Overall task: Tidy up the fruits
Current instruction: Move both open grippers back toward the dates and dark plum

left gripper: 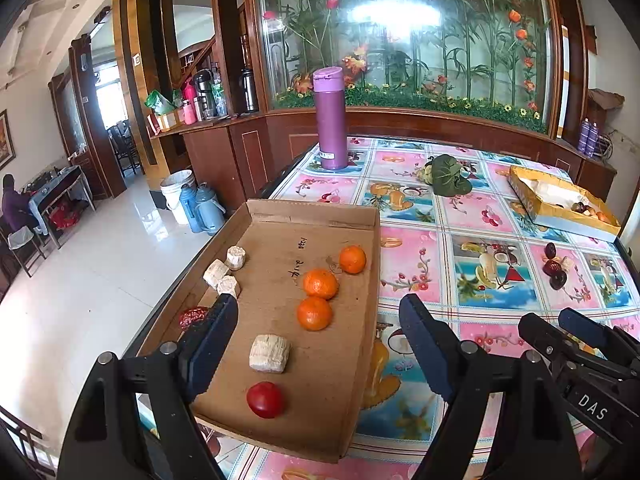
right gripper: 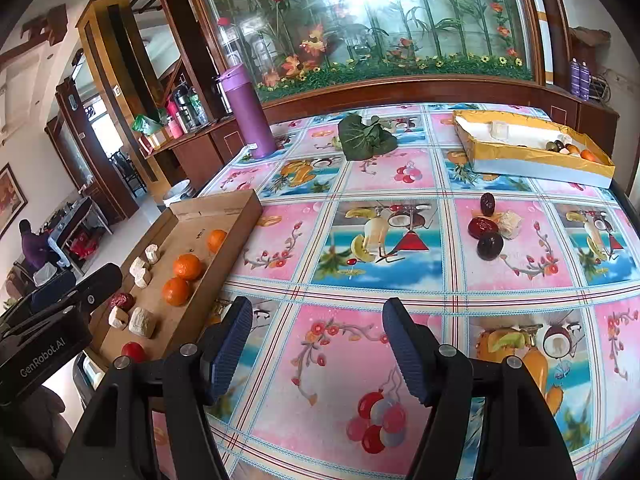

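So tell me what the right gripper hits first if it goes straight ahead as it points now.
Probably nothing solid: the right gripper, jaws open and empty, points over bare tablecloth. Going straight on, it would likely meet the cloth itself; the dates sit off to the right, though depth is unclear.

Oranges in the cardboard tray: three
Red tomato in the tray: one
Pale blocks in the tray: five
Red dates in the tray: one
Dark red dates on the table: three
Purple bottles: one
Yellow boxes: one
Grippers: two, left gripper, right gripper
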A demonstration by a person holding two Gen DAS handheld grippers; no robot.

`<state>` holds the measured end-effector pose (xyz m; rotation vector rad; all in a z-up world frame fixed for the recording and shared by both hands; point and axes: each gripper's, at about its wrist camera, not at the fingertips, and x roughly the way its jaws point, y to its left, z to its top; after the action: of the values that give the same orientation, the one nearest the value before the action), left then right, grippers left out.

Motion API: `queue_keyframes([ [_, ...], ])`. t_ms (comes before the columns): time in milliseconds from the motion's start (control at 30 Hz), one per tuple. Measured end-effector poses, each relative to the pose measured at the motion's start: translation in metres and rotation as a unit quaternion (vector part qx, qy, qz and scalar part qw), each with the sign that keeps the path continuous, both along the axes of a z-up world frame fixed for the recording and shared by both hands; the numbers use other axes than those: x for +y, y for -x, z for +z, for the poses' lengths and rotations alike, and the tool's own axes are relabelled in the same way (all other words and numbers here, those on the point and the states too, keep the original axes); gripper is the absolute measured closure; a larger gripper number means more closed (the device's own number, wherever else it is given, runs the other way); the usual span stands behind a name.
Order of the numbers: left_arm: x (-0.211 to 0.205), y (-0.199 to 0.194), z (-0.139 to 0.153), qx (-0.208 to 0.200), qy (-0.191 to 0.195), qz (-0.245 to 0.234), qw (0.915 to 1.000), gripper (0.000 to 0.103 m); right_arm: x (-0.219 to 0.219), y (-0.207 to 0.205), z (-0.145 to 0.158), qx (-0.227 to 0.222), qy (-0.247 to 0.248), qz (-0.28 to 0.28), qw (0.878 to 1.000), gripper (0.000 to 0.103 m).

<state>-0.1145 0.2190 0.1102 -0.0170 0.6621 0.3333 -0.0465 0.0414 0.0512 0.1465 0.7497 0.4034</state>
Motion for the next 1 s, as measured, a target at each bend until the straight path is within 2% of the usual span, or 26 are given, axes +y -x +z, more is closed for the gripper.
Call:
queue_keyframes([
  [1000,-0.005,-0.009,-0.014,0.025,0.010,-0.015,0.9995,0.021,-0.001,-0.007,-0.016,0.033,-0.003,-0.005,0.999,0.029],
])
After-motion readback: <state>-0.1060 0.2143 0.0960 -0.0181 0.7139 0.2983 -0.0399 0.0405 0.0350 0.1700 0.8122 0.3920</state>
